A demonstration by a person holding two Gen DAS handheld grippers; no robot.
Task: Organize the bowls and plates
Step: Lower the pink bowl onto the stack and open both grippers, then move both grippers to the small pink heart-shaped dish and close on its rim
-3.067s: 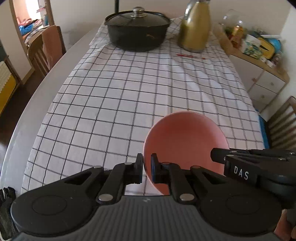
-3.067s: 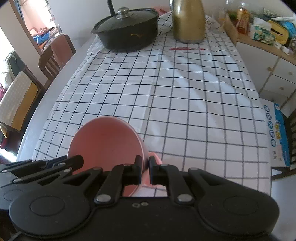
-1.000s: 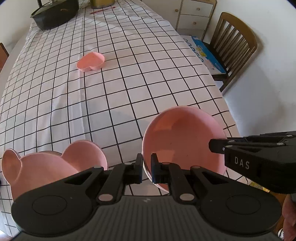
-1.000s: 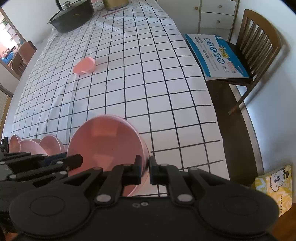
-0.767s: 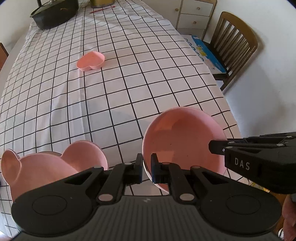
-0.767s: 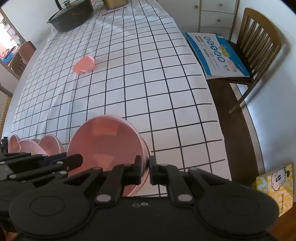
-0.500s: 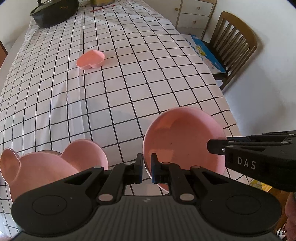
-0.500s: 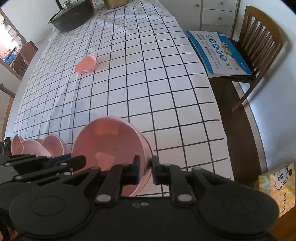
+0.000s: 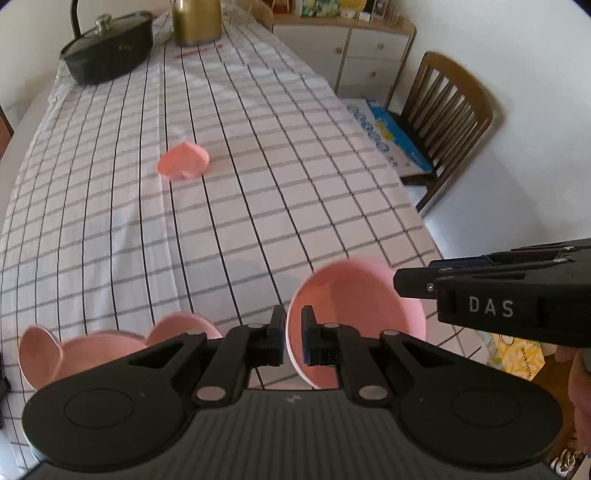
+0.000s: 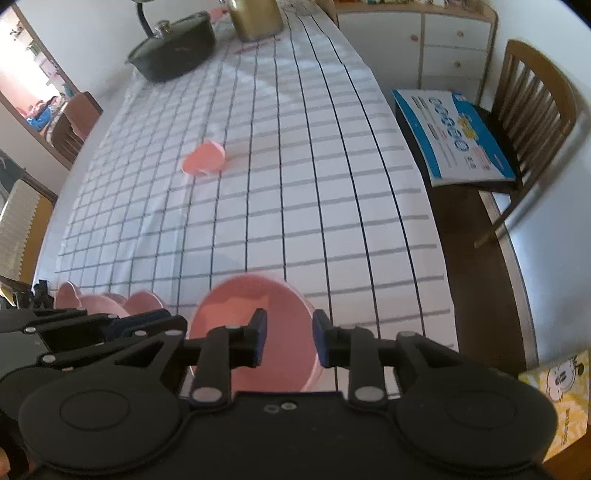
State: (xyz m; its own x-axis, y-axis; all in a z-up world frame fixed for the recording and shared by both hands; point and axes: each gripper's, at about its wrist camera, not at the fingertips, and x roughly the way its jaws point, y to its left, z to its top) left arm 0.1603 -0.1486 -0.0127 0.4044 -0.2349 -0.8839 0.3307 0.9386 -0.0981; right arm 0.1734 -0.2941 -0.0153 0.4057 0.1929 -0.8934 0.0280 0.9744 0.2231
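Observation:
A round pink bowl [image 9: 354,306] hangs tilted over the near edge of the checked tablecloth. My left gripper [image 9: 293,336] is shut on its left rim. In the right wrist view the right gripper [image 10: 289,338] has its jaws opening. One pad is inside the bowl [image 10: 251,302], the other just outside its right rim, and neither presses on it. The right gripper [image 9: 399,286] reaches in from the right in the left wrist view. A bear-shaped pink plate [image 9: 92,350] lies at the near left, by the left gripper [image 10: 173,323]. A small heart-shaped pink dish [image 9: 183,164] sits mid-table.
A black lidded pot [image 9: 107,48] and a gold jug [image 9: 195,20] stand at the table's far end. A wooden chair [image 10: 535,110] holding a blue box [image 10: 454,136] stands to the right, with a drawer cabinet [image 10: 443,40] behind it. A yellow box [image 10: 561,398] lies on the floor.
The right gripper's jaws have spread apart and let go of the bowl's rim. Both grippers have lifted, so more of the far table shows. The left gripper keeps its hold.

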